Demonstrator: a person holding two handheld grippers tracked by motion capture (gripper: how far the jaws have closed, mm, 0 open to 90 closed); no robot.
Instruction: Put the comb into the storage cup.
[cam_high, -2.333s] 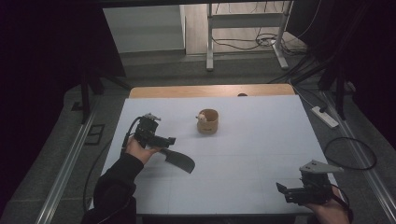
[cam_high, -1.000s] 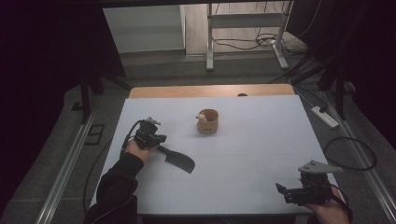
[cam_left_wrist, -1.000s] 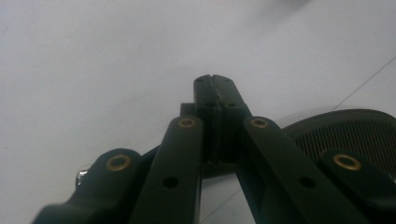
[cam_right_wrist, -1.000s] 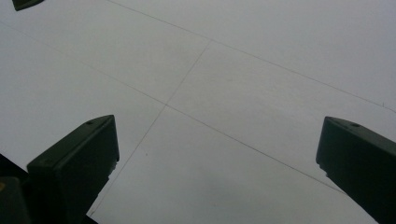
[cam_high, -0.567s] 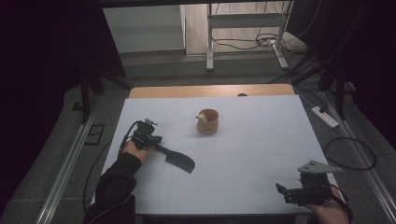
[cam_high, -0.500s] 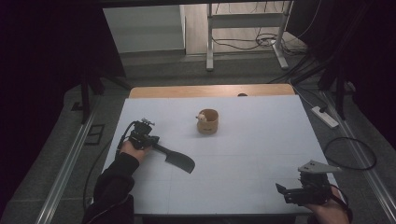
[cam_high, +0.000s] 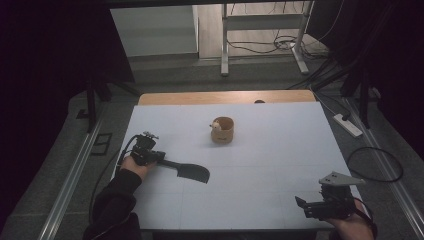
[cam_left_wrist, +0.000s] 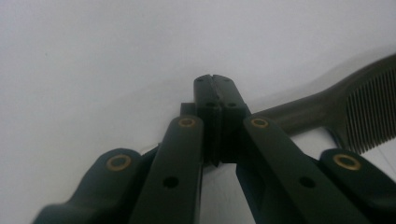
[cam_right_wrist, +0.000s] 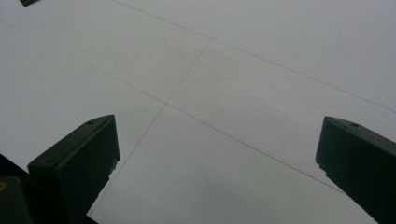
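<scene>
A black slotted spatula (cam_high: 187, 170) lies flat on the white table (cam_high: 280, 150), left of centre, its head pointing right. My left gripper (cam_high: 159, 157) is at the handle's left end. In the left gripper view its jaws (cam_left_wrist: 215, 81) are shut, pads meeting with no gap. The spatula handle (cam_left_wrist: 299, 112) runs off to the right from behind them, towards the slotted head (cam_left_wrist: 373, 112). My right gripper (cam_high: 301, 205) hovers low at the front right corner. It stands open (cam_right_wrist: 215, 154) over bare table.
A small round wooden cup (cam_high: 223, 130) with a pale object inside stands at the table's middle back. A strip of brown tabletop (cam_high: 225, 96) shows along the far edge. A dark corner (cam_right_wrist: 28, 2) sits at the top left of the right gripper view.
My left gripper has drawn back to the left along the handle, so more handle shows. The spatula head has stayed about where it was. The right gripper has not moved.
</scene>
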